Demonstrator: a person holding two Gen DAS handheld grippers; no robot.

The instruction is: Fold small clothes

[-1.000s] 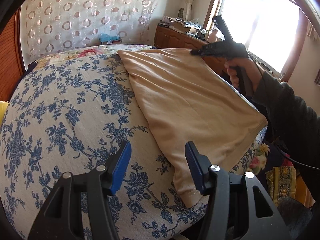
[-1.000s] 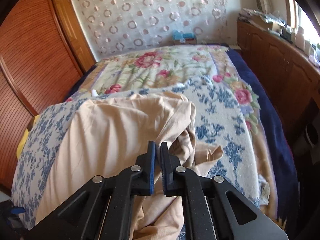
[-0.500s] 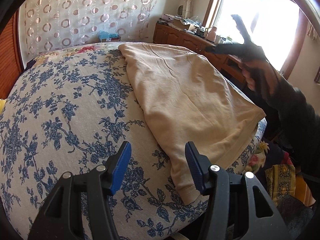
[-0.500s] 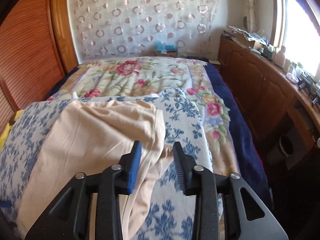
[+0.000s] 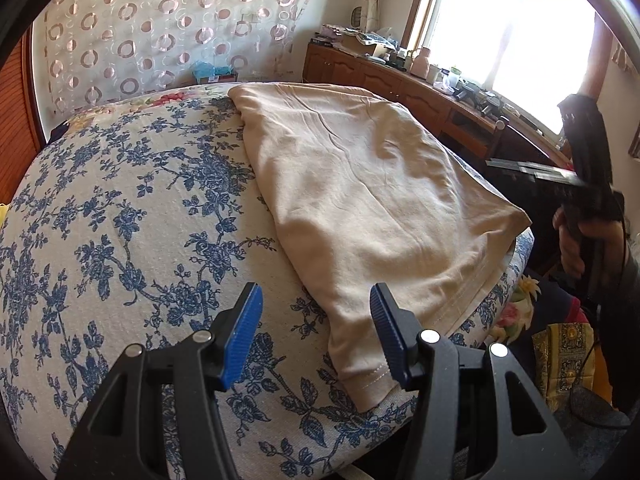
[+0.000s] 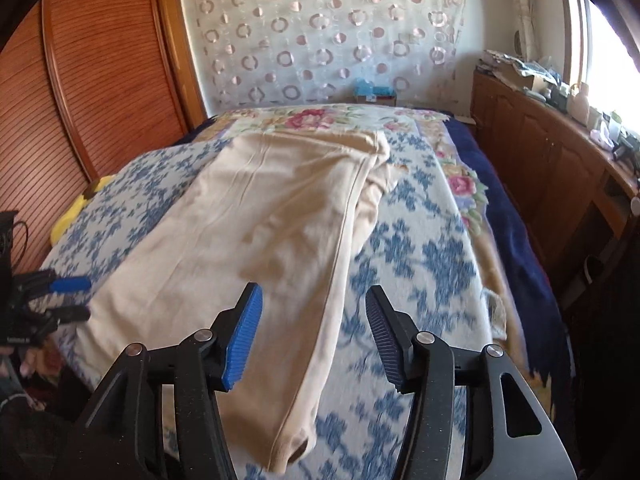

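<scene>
Lying folded lengthwise on the blue-flowered blanket (image 5: 120,208), the beige garment (image 5: 360,200), reaching from near the floral bedspread (image 6: 316,118) to the near bed edge, one hemmed corner drooping over that edge. Showing in the right wrist view as a long strip (image 6: 256,248) with a seam running down its right side and a bunched fold at the far end. Hovering low over the blanket near the hemmed corner, left gripper (image 5: 316,336), blue pads (image 5: 244,336) spread wide, gripping nothing, right pad sitting just beside the hem, possibly not touching. Hovering above the strip's right edge, right gripper (image 6: 314,336), fingers likewise wide apart and empty, cloth passing under the gap. Appearing blurred at the right of the left view, right hand (image 5: 572,240) clutching its handle, sleeve dark. Peeking in at the left edge of the right view, left gripper's blue pad (image 6: 70,284). Standing along the window wall, cluttered wooden cabinet (image 6: 540,168).
</scene>
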